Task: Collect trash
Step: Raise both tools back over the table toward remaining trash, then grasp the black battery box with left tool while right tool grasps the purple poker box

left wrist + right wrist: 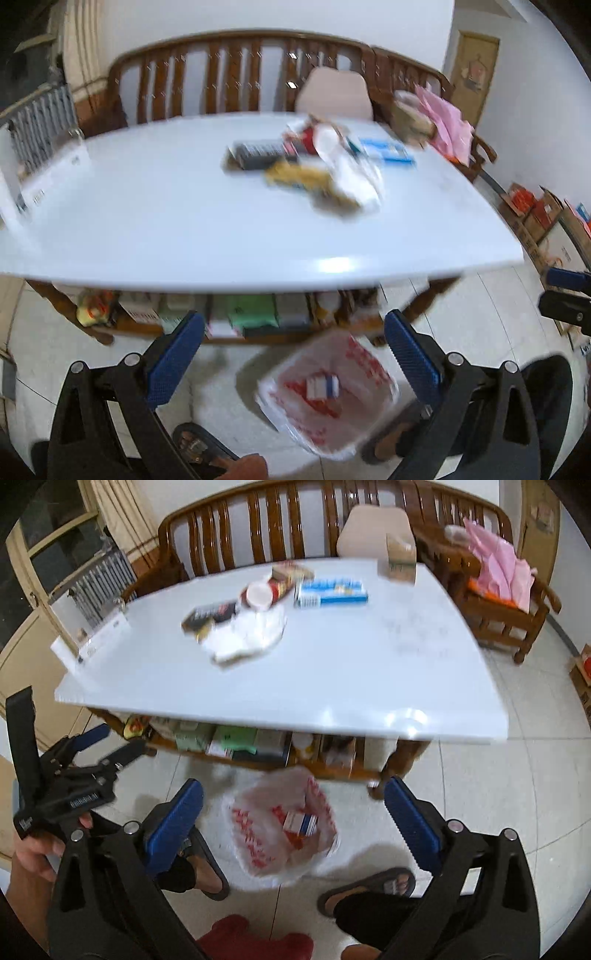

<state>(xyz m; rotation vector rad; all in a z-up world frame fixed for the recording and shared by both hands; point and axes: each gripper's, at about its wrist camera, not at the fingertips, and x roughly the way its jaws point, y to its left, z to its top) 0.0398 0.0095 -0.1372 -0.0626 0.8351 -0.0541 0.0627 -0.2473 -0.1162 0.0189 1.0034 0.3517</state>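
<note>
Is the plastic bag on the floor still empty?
No, a small red, white and blue box already lies inside the plastic bag on the floor.

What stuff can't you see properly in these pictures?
- Trash pile on the table: motion blur in the left wrist view smears every label.
- Small box in the plastic bag: print too small and blurred in both views.
- Shelf items under the table: shaded and partly hidden by the tabletop edge.
- Right gripper in the left wrist view: cut off by the frame edge.
</note>
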